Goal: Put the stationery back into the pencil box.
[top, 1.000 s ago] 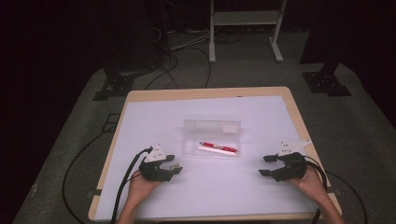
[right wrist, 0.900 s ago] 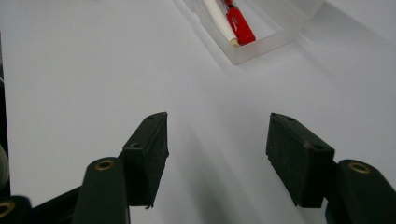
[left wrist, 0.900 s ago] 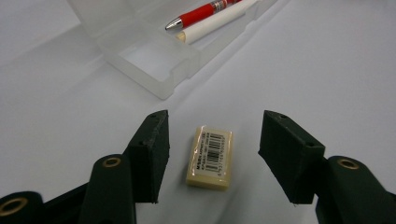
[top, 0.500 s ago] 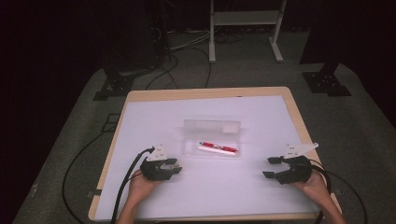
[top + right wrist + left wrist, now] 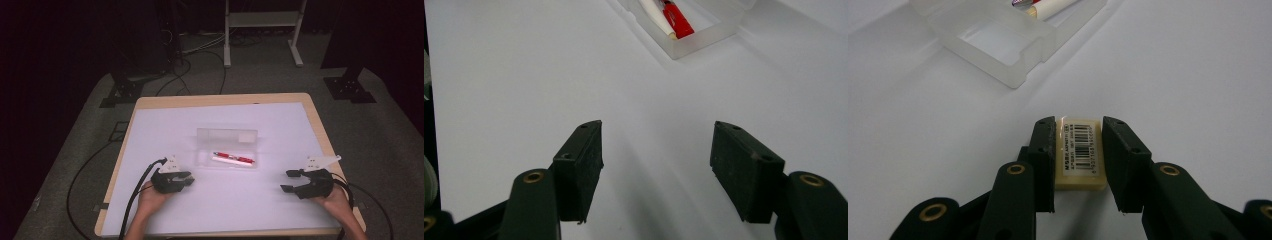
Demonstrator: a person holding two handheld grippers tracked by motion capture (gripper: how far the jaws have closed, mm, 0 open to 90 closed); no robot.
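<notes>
Left gripper (image 5: 1079, 150) has just been closing and now clamps an eraser (image 5: 1081, 152) between its fingers (image 5: 1044, 150): cream block with a barcode label, lying flat on the white tabletop (image 5: 280, 130) near the left front, pads pressed on both long sides. In the high view the left gripper (image 5: 187, 178) sits low over that spot, eraser hidden under it there.

Right gripper (image 5: 656, 160) has its fingers spread wide with nothing between them, only bare tabletop below. In the high view the right gripper (image 5: 292, 181) is at the near right, well apart from everything.

Clear plastic case (image 5: 227, 148) sits mid-tabletop, lid open toward the far side, with a red-and-white pen (image 5: 233, 159) lying in its tray. The left gripper view shows the near corner of the case (image 5: 998, 50) just ahead of the eraser, apart from it.

Progress, as a judgement: the work looks like packing stationery into the case. Pen already in. Eraser grasped but not lifted, not yet in the case. Left to do: lift, carry right and far to the case, drop it beside the pen, probably shut the lid. Right gripper idle so far; may steady the case or close it.
</notes>
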